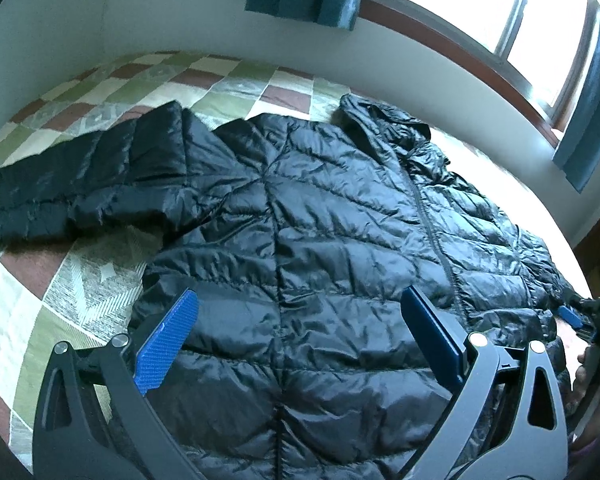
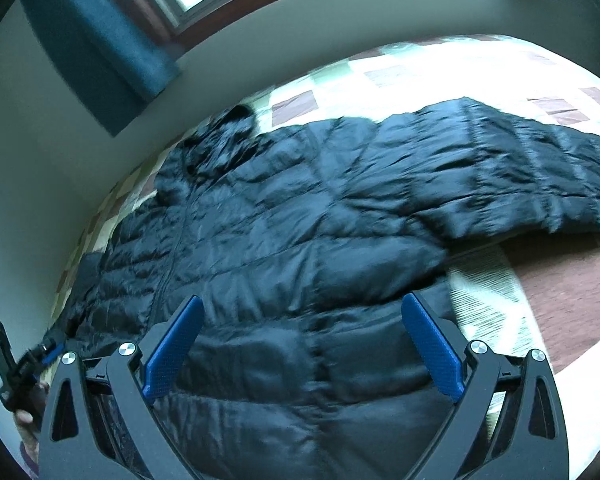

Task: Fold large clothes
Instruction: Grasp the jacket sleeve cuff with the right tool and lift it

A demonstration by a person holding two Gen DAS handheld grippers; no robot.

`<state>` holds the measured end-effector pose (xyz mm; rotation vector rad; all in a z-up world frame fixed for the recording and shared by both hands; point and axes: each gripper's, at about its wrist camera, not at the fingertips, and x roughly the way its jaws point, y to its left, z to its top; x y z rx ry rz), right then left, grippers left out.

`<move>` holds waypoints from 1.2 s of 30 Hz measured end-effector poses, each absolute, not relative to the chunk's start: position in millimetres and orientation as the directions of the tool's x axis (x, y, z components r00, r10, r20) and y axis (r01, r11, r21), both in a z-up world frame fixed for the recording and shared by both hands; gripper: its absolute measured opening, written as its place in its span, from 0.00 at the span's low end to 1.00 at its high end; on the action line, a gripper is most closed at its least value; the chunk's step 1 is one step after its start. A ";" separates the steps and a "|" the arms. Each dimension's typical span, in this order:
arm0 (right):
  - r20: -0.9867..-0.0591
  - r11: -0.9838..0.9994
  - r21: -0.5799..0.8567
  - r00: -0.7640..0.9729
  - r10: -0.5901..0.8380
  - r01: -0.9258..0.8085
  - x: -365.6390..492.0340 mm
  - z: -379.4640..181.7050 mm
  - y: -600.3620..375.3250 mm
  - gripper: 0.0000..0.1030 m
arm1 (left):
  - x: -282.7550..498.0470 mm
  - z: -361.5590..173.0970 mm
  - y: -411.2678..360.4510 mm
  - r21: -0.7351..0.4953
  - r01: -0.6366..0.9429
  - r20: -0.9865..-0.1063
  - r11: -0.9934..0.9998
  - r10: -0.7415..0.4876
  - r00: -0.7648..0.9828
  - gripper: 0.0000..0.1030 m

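A black quilted puffer jacket lies spread flat on a checked quilt, front up, zipper closed. One sleeve stretches out to the left and its hood lies toward the wall. My left gripper is open and empty, hovering over the jacket's lower body. The jacket also fills the right wrist view, its sleeve reaching right. My right gripper is open and empty above the hem area. The right gripper also shows at the left wrist view's right edge.
A white wall runs close behind the bed. A window with teal curtains sits above it. Quilt shows bare beside the jacket. The other gripper's handle appears at the right wrist view's left edge.
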<state>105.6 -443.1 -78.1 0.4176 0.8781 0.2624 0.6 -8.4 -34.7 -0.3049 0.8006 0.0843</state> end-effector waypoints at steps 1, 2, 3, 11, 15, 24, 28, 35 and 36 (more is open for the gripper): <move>-0.685 0.885 0.464 0.621 0.381 -0.032 106.0 -78.0 -454.5 0.96 | 2.0 -37.4 -6.1 -0.239 -0.195 -0.723 0.951 -0.040 0.690 0.98; -0.683 0.880 0.475 0.628 0.374 -0.008 106.2 -78.4 -468.0 0.96 | 3.2 -41.4 -3.3 -0.242 -0.204 -0.731 0.949 -0.040 0.681 0.98; -0.682 0.875 0.484 0.632 0.368 0.013 106.3 -79.0 -478.5 0.96 | 3.9 -44.2 -0.6 -0.245 -0.208 -0.737 0.947 -0.043 0.675 0.98; -0.667 0.733 0.623 0.676 0.314 0.274 93.5 -106.3 -611.1 0.96 | -8.2 -50.1 18.5 -0.256 -0.180 -0.760 0.950 -0.082 0.645 0.98; -0.656 0.640 0.672 0.699 0.284 0.371 82.5 -121.3 -661.8 0.96 | -14.1 -35.6 23.9 -0.302 -0.112 -0.740 0.947 -0.159 0.653 0.98; -0.632 0.563 0.690 0.758 0.162 0.455 82.2 -135.9 -737.0 0.96 | 6.5 -29.0 8.3 -0.259 -0.068 -0.728 0.964 -0.148 0.669 0.98; -0.584 0.503 0.734 0.802 0.127 0.456 90.8 -143.7 -766.2 0.95 | 15.0 -47.2 7.6 -0.232 -0.099 -0.747 0.968 -0.112 0.655 0.98; -0.601 0.443 0.736 0.795 0.078 0.512 107.4 -146.0 -796.1 0.94 | 14.7 -64.7 15.9 -0.228 -0.144 -0.761 0.963 -0.084 0.644 0.98; -0.605 0.438 0.731 0.794 0.060 0.524 108.2 -145.9 -798.7 0.94 | 14.1 -66.2 16.7 -0.228 -0.149 -0.761 0.962 -0.080 0.644 0.98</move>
